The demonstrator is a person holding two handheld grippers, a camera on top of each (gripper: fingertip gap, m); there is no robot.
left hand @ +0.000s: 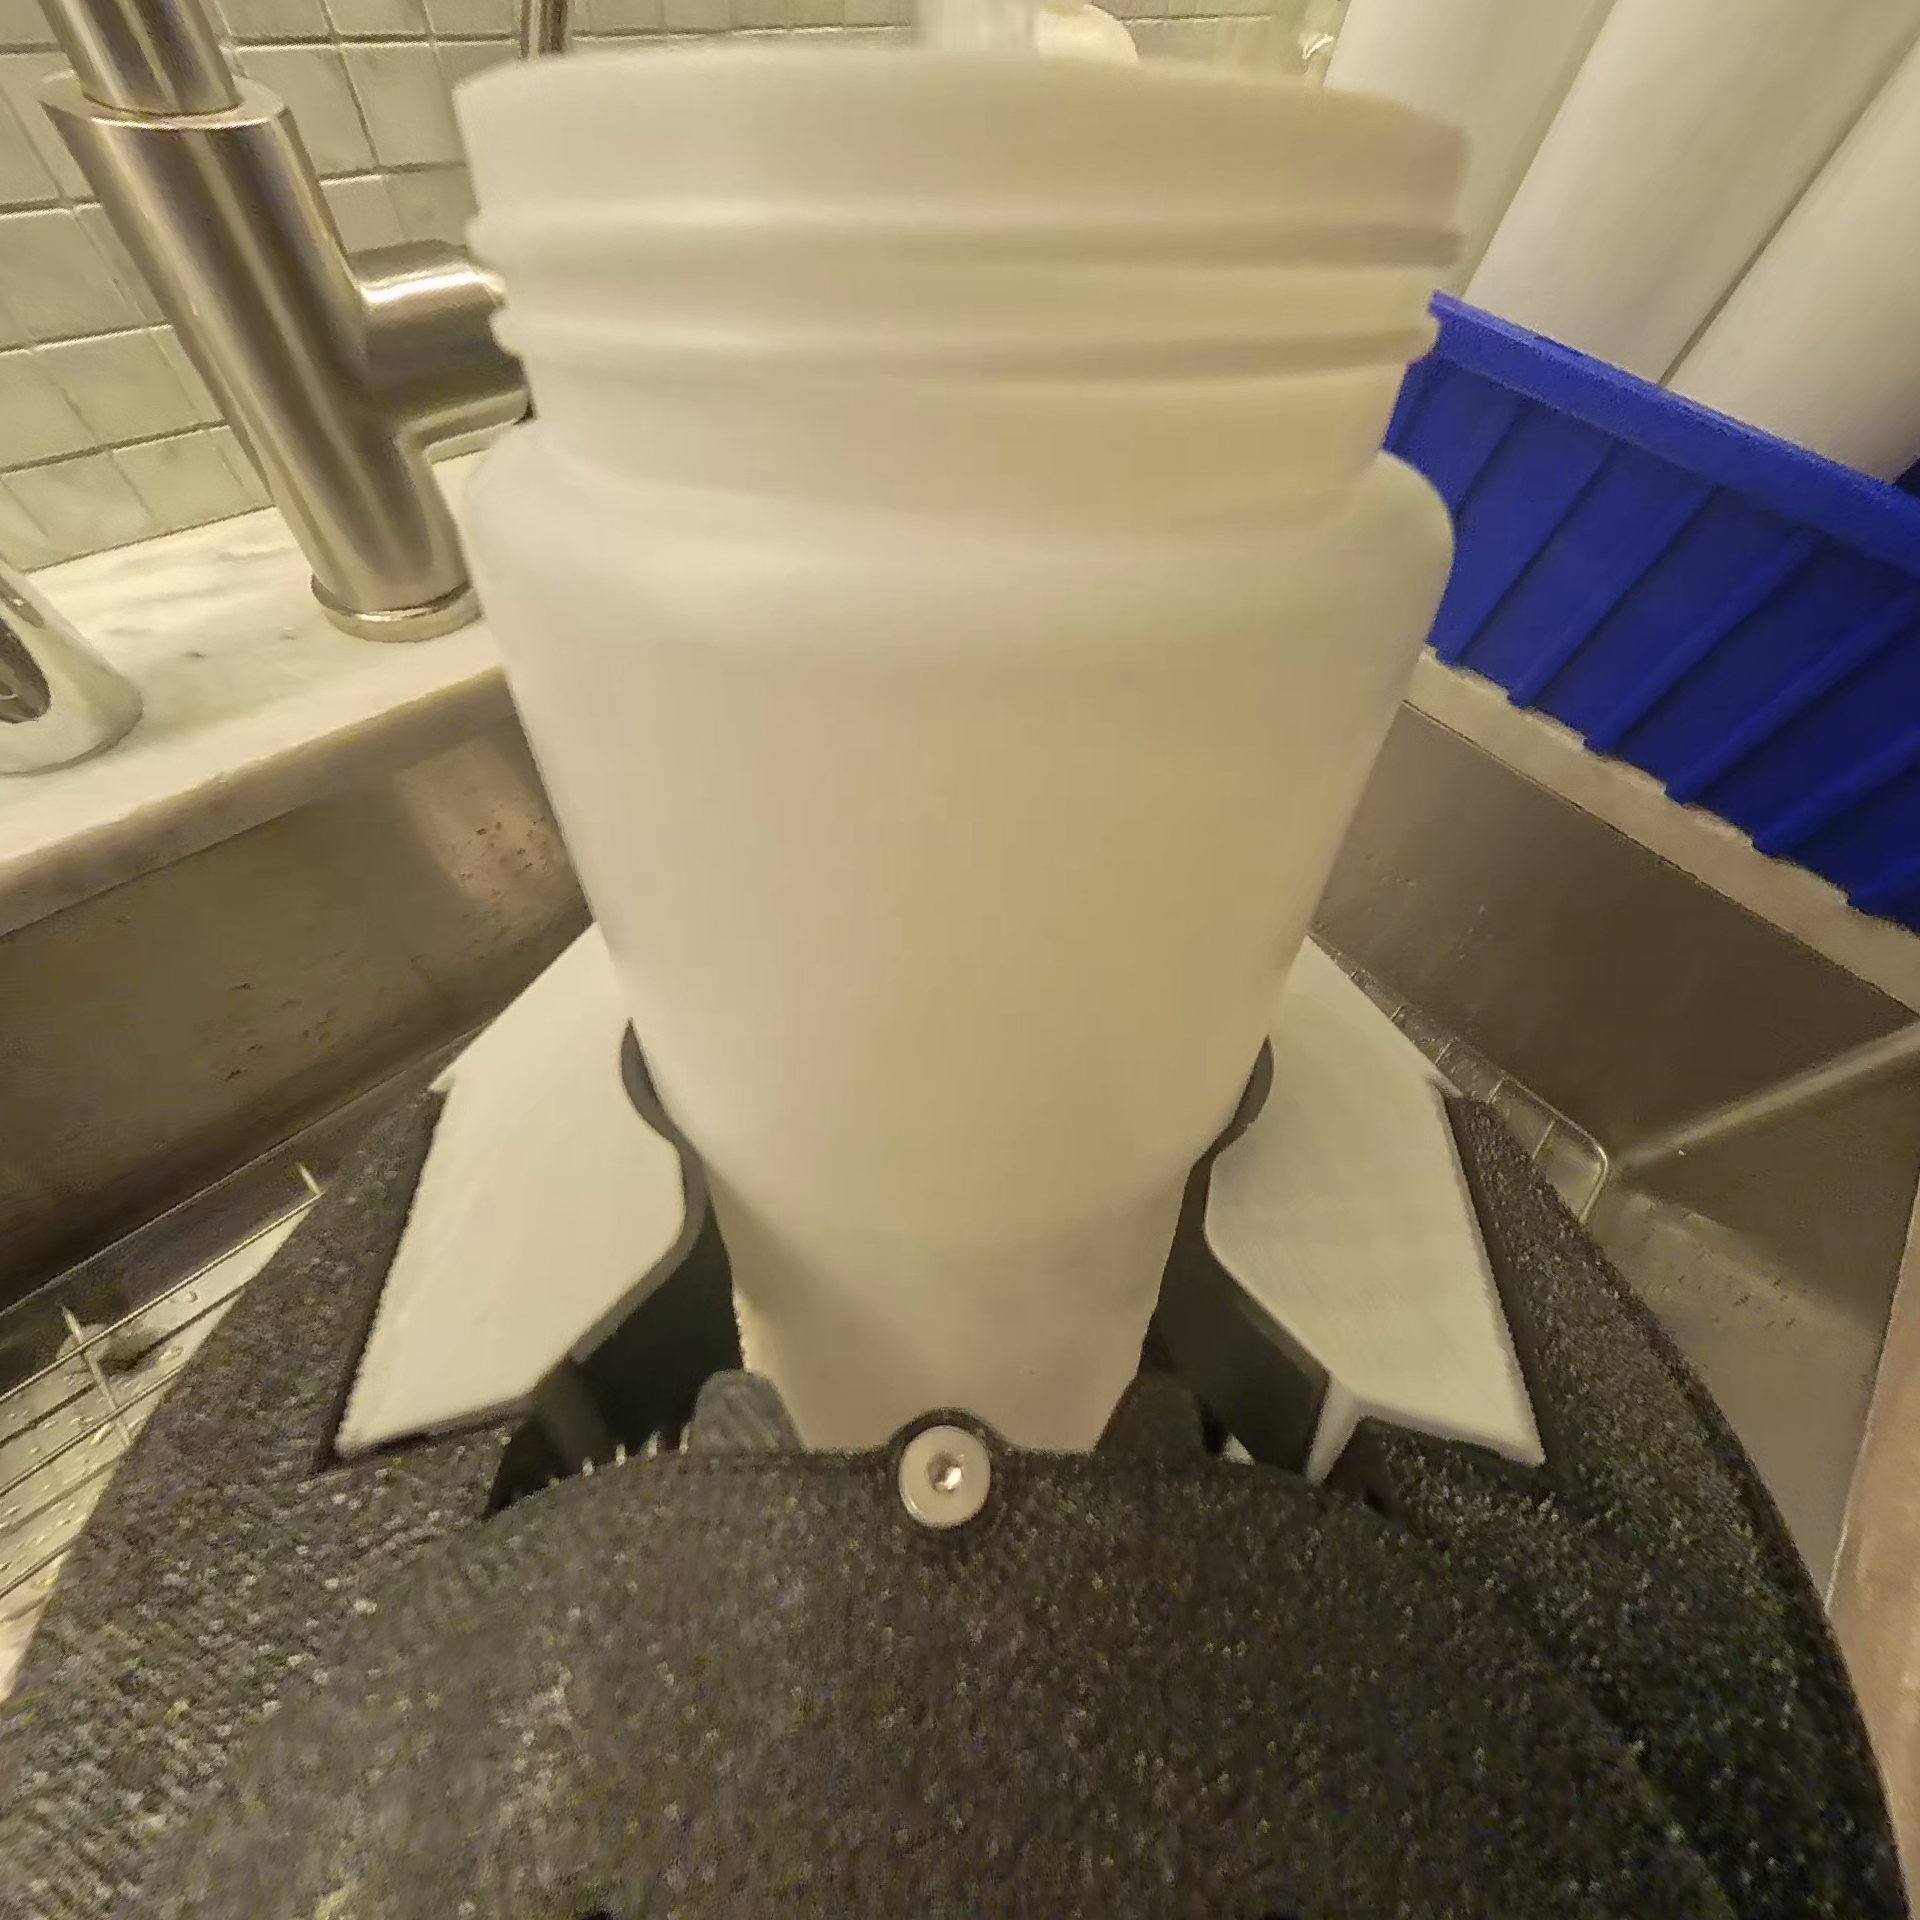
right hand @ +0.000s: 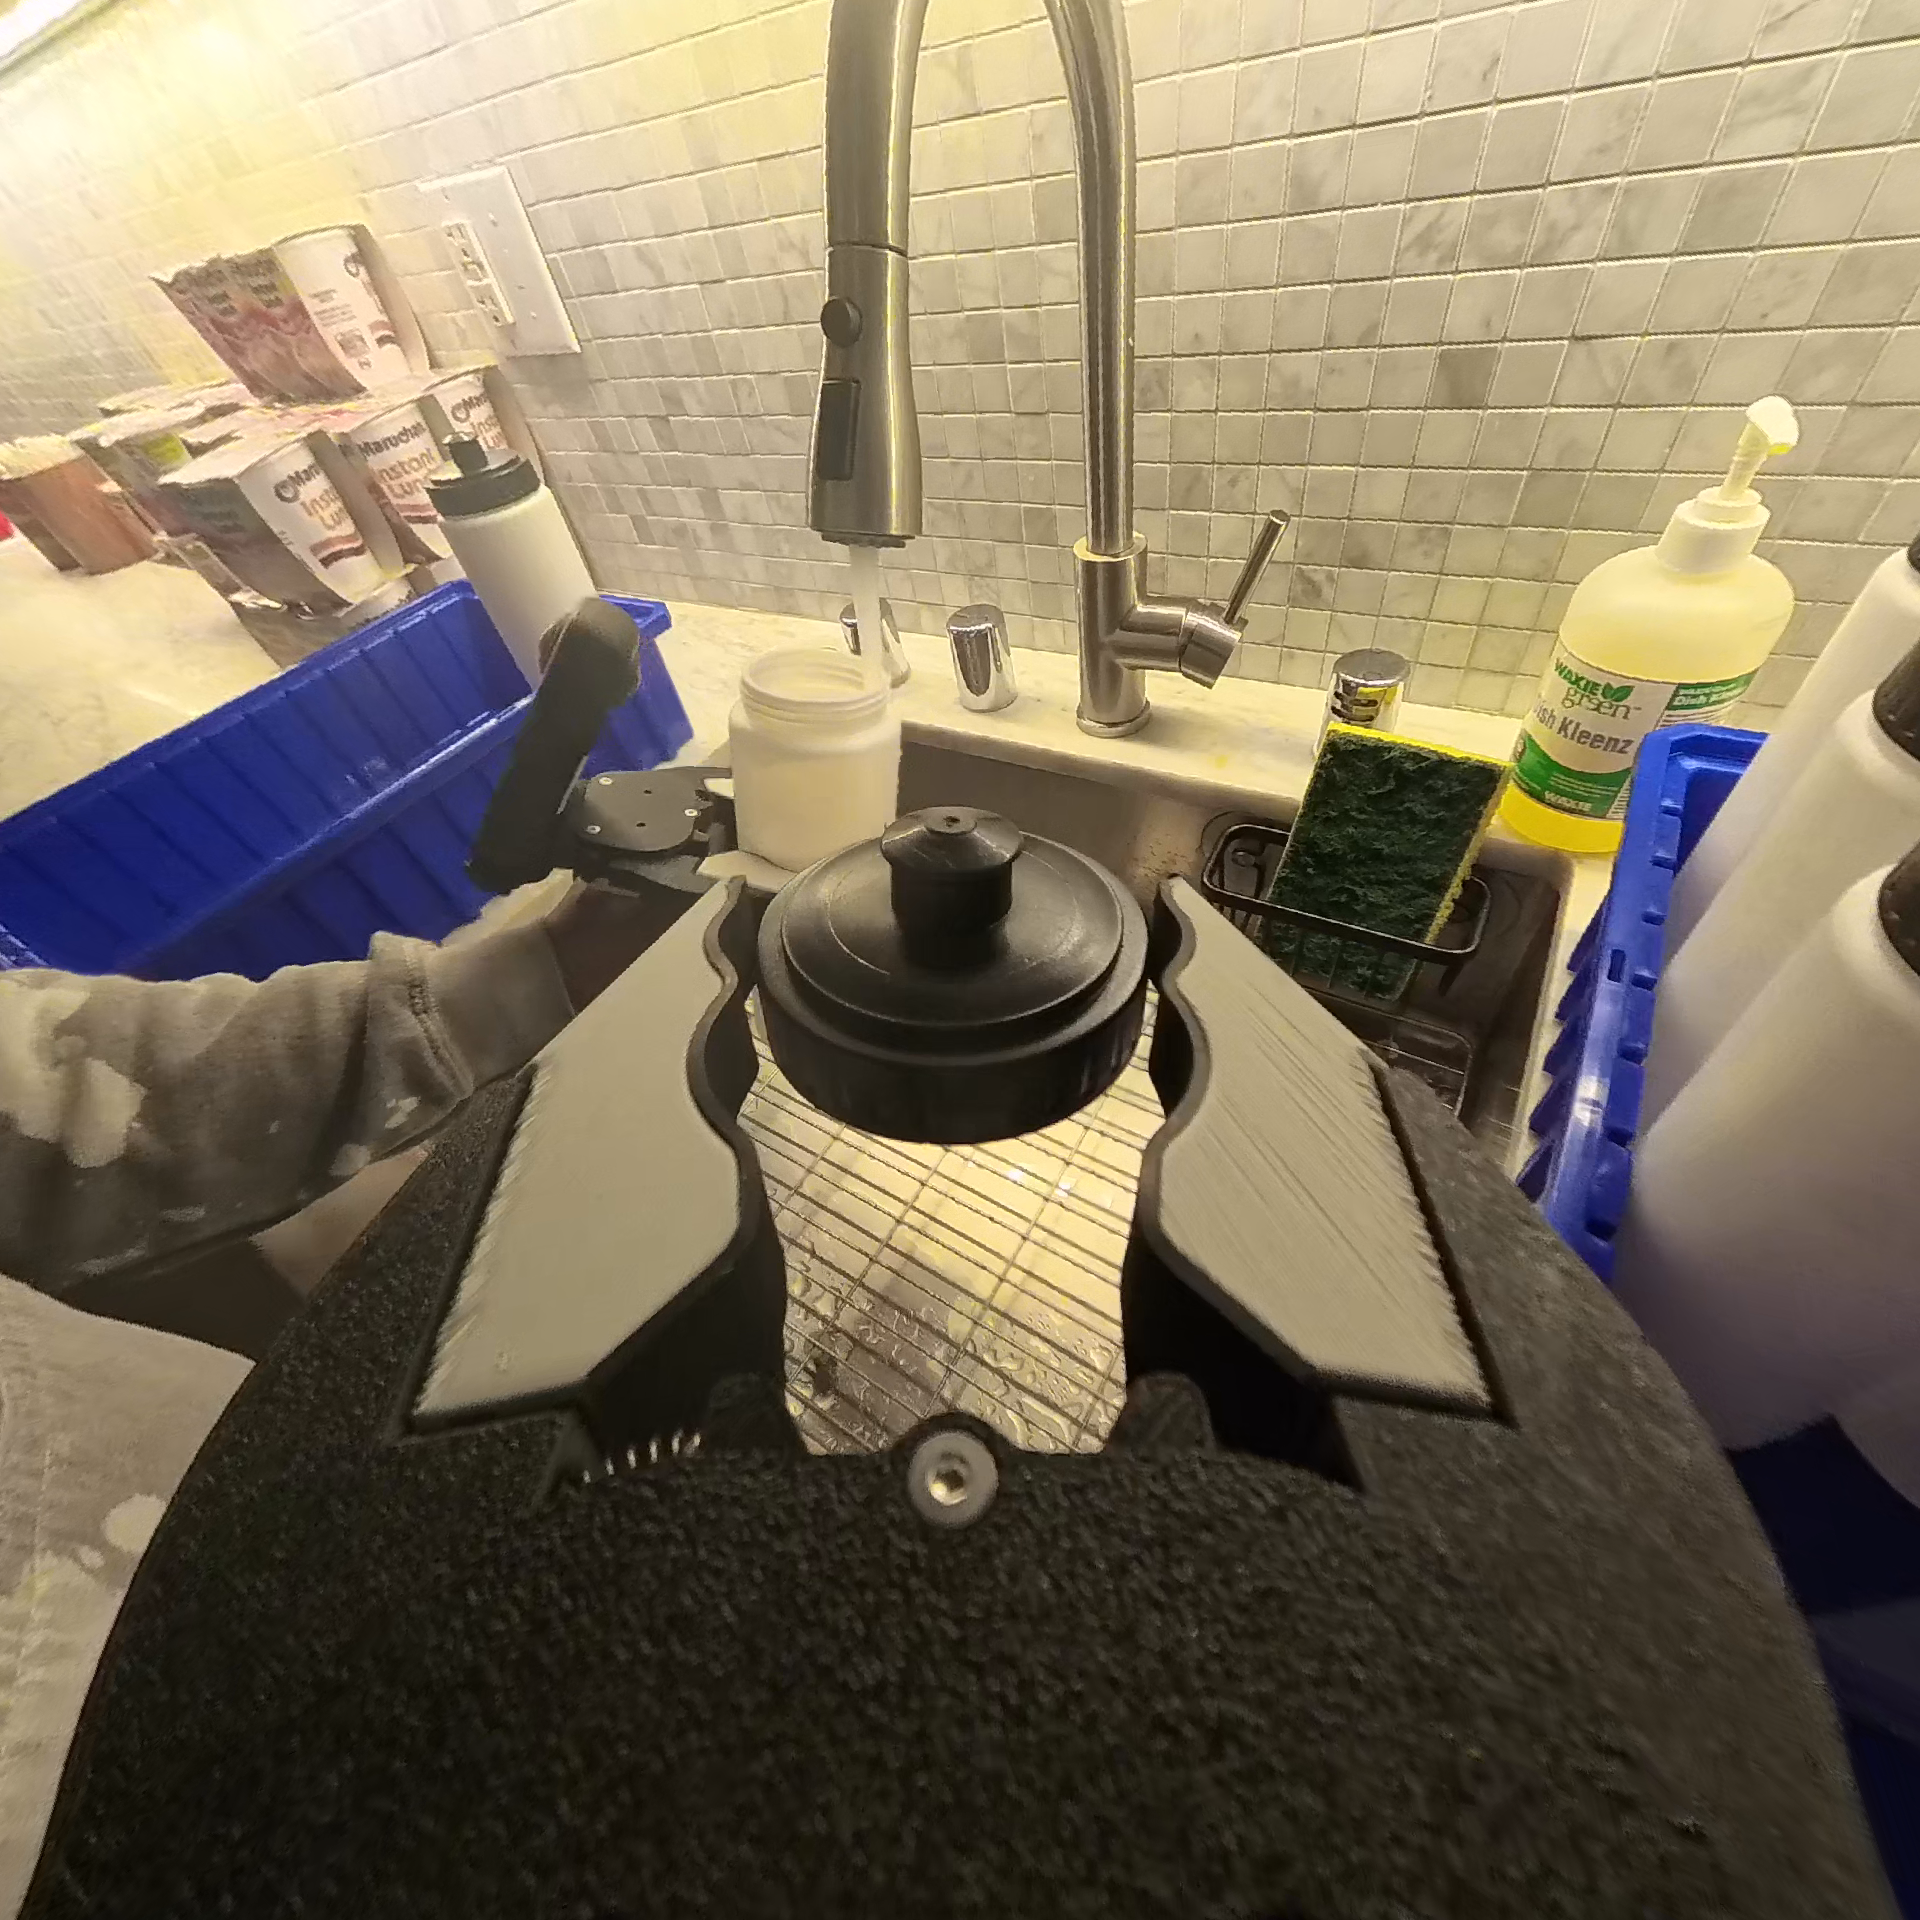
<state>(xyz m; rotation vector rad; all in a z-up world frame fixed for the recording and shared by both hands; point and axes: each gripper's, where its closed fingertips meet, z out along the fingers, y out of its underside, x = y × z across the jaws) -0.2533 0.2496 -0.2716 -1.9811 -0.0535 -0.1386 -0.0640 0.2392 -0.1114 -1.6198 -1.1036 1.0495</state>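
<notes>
My left gripper (left hand: 951,1091) is shut on a white plastic bottle (left hand: 951,727) with an open threaded neck, held upright over the sink. In the right wrist view the same bottle (right hand: 810,769) sits under the faucet head (right hand: 868,416), and a stream of water (right hand: 868,613) runs into its mouth. The left gripper (right hand: 665,821) shows there too, with a person's sleeve (right hand: 260,1049) behind it. My right gripper (right hand: 951,997) is shut on a black screw cap (right hand: 951,987) with a raised spout, held above the sink's wire grid (right hand: 935,1226).
A steel faucet (right hand: 1107,416) rises behind the sink. A blue bin (right hand: 260,769) stands at the left and another (right hand: 1621,1039) at the right with white bottles in it. A sponge (right hand: 1371,831) sits in a black caddy beside a soap pump bottle (right hand: 1652,665). Noodle cups (right hand: 291,468) are stacked at far left.
</notes>
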